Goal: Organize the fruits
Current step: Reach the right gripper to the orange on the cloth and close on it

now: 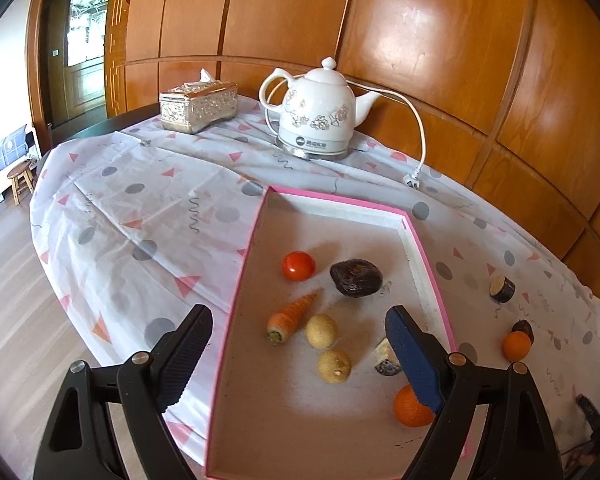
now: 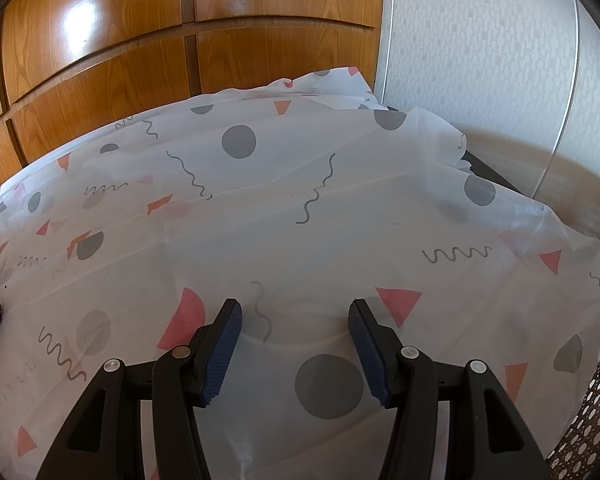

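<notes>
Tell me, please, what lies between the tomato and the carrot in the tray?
Nothing: in the left wrist view, only bare tray floor separates the tomato from the carrot. The dark lump sits off to the tomato's right.

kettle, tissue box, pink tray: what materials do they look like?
Kettle: glazed white ceramic, judging by its glossy highlights and floral print, on a metallic-looking base. Tissue box: embossed, mirror-shiny silver, so metal or metallised plastic; can't tell which. Tray: probably cardboard or foam board, with a matte speckled floor, thick white wall and pink edging.
</notes>
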The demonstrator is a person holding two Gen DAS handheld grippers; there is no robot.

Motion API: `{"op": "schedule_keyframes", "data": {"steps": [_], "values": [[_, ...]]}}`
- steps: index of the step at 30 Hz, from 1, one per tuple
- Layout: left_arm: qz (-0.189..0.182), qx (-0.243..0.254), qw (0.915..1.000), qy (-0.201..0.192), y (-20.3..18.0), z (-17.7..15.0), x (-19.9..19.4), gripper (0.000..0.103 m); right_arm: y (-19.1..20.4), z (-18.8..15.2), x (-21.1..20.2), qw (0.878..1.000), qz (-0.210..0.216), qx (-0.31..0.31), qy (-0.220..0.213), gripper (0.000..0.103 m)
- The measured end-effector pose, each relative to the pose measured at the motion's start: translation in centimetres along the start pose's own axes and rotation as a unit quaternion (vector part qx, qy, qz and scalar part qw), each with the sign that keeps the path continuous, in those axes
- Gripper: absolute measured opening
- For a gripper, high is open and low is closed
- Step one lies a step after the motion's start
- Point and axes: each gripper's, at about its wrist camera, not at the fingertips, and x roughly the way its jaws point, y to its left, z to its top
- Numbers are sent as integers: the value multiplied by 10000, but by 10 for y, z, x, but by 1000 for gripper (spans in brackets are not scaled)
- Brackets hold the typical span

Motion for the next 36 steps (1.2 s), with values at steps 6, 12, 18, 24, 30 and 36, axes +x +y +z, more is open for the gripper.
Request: {"op": "schedule_keyframes", "data": {"steps": [6, 12, 18, 24, 30, 36], "values": [[132, -61, 9999, 68, 12, -5, 2, 89, 1, 0, 1, 10000, -28, -36, 19, 57], [133, -140, 9998, 96, 17, -7, 3, 89, 3, 3, -1, 9998, -100, -46, 136, 57], [135, -155, 9997, 140, 19, -8, 6, 89, 31, 5, -19, 9971, 632, -147, 390, 57], [203, -271, 9993, 144, 25, -8, 7, 89, 103, -11, -45, 9788, 1716, -999, 497, 57], [354, -479, 9982, 107, 38, -6, 9, 89, 153, -26, -65, 9549, 2563, -1284, 769, 57], [503, -626, 9967, 126, 48, -5, 12, 89, 194, -31, -78, 9368, 3053, -1456, 889, 57]]}}
